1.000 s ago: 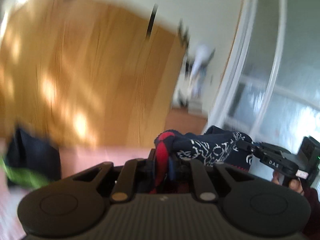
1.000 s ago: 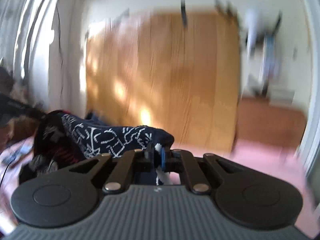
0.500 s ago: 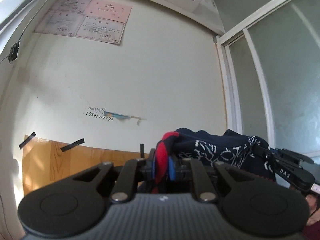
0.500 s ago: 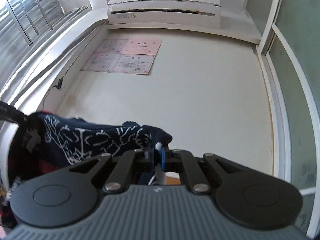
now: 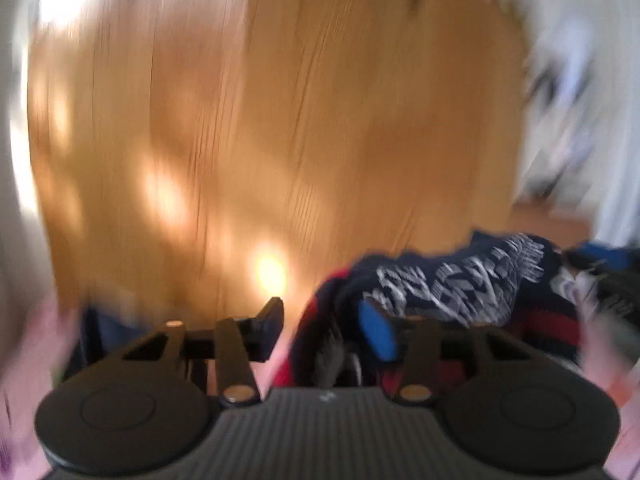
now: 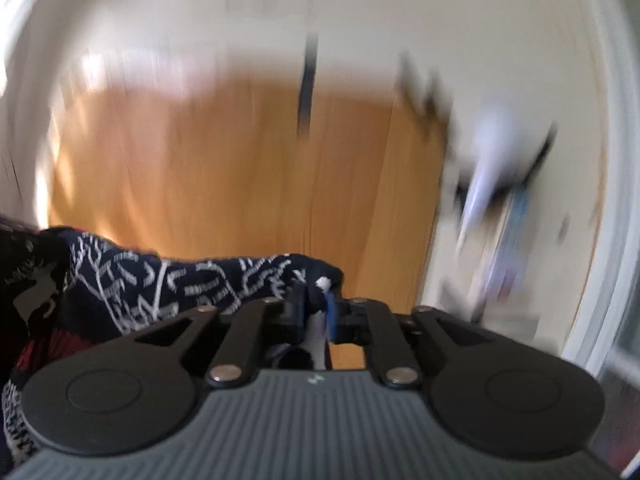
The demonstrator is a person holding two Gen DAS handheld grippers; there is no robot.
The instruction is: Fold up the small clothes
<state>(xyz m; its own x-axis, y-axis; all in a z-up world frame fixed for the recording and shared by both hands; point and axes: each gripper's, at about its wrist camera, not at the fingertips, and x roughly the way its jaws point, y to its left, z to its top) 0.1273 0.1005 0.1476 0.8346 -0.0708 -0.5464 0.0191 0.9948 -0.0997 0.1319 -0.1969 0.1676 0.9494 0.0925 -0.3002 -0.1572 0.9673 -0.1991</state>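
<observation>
A small navy knitted garment point(image 5: 452, 292) with a white pattern and red stripes hangs between the two grippers. In the left wrist view my left gripper point(image 5: 324, 324) is open, its jaws wide apart, with the garment's red-edged end lying loose between them. In the right wrist view my right gripper point(image 6: 314, 312) is shut on the garment's point(image 6: 192, 284) other end, and the cloth stretches away to the left. Both views are blurred by motion.
A tall wooden panel point(image 5: 280, 128) stands ahead against a cream wall point(image 6: 400, 20). A pink surface point(image 5: 44, 340) lies below at the left. Blurred hanging items point(image 6: 500, 184) show at the right of the panel.
Both cameras have swung down from the wall to the wooden panel. My left gripper has opened and let go of the garment's red-edged end. My right gripper stays shut on it.
</observation>
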